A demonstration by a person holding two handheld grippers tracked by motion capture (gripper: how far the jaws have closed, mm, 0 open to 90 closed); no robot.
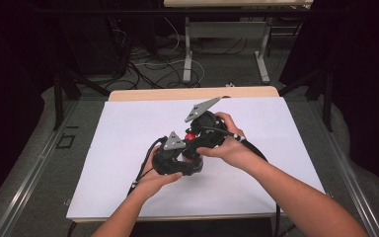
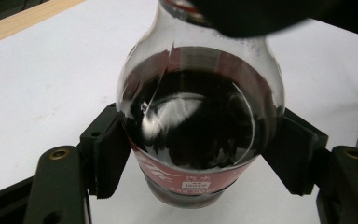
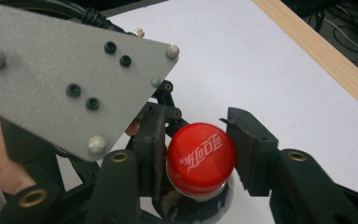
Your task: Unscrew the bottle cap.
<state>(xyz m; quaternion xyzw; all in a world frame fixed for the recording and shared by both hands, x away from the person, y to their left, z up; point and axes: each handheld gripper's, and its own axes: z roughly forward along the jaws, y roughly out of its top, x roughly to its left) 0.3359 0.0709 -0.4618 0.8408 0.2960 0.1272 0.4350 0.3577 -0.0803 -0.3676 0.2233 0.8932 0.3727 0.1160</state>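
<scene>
My left gripper (image 1: 177, 160) sits low over the white sheet (image 1: 128, 148) in the high view, with my right gripper (image 1: 197, 133) tipped in right above it, both hands bunched together near the middle of the table (image 1: 192, 93). You can just catch a bit of the red cap (image 1: 190, 136) peeking out between the two grey plates.

Left gripper view: the cola bottle (image 2: 200, 121) is square in front, dark soda filling the round shoulder, red label band down near the bottom. My two black pads (image 2: 109, 154) are clamped on either side of the body, touching the plastic. The bottle's neck runs up into something black and blurry at the top, which is my other gripper.

Right gripper view: looking down on the cap (image 3: 201, 156), white script logo on top. The jaws of my right gripper (image 3: 200, 158) are pinching it, left pad tight against the side, right pad up against the opposite side. The grey three-cornered plate (image 3: 70, 74) of my left gripper covers the upper left, and the table's wooden edge (image 3: 321, 51) runs across the top right.
</scene>
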